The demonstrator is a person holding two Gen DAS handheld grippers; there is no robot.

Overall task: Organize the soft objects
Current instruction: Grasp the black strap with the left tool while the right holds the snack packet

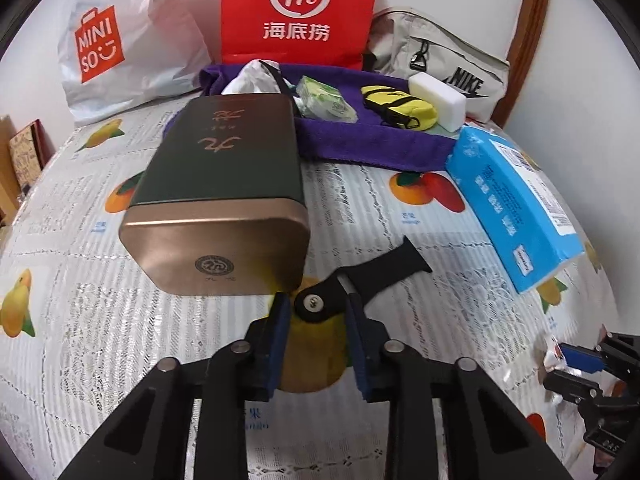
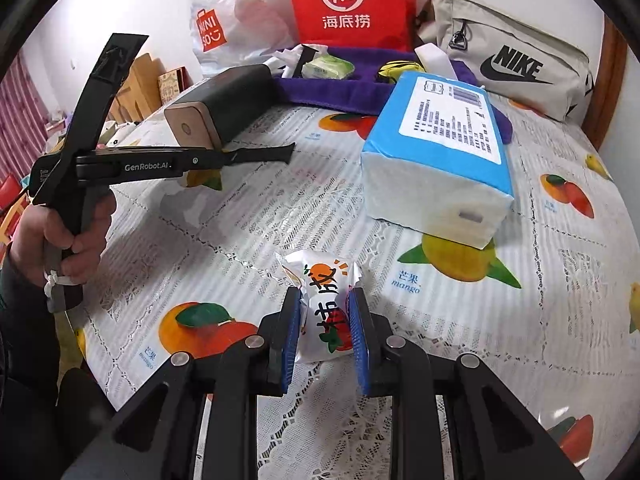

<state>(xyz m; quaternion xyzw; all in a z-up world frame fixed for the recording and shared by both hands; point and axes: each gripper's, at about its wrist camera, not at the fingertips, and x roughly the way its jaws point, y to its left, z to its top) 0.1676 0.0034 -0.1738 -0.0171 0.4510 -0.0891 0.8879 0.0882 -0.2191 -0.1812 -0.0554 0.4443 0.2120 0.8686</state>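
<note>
Presently, left wrist view: the left gripper [image 1: 316, 312] has its blue pads closed on the round end of a black strap [image 1: 352, 284], whose free tail angles up and right, apparently clear of the fruit-print tablecloth [image 1: 400, 220]. No earlier frame, so only the clamped state is recorded. Judgement: the strap is light and limp, with one stiff spot at the metal rivet. Holding at that end is secure, but the tail will swing and may snag.

Obstacles in this view: a dark tin box with a copper end [image 1: 216, 196] lies just beside the strap on the left. A blue tissue pack [image 1: 516, 208] lies to the right. At the back a purple tray [image 1: 360, 140] already holds a green packet [image 1: 326, 100], a yellow pouch [image 1: 396, 108] and a white sponge block [image 1: 438, 100].

Right wrist view: the right gripper [image 2: 324, 320] is clamped on a white snack pouch [image 2: 324, 304] with orange print, low over the cloth. Judgement: light, crinkly, slippery film with soft contents, so a mid-body pinch suits and hard squeezing risks crushing it.

The tissue pack [image 2: 440, 160] stands between this pouch and the tray [image 2: 340, 92]. A hand [image 2: 68, 228] holds the other tool at the left, well apart. A red bag [image 2: 348, 4] and a grey Nike bag [image 2: 512, 56] stand behind the tray.
</note>
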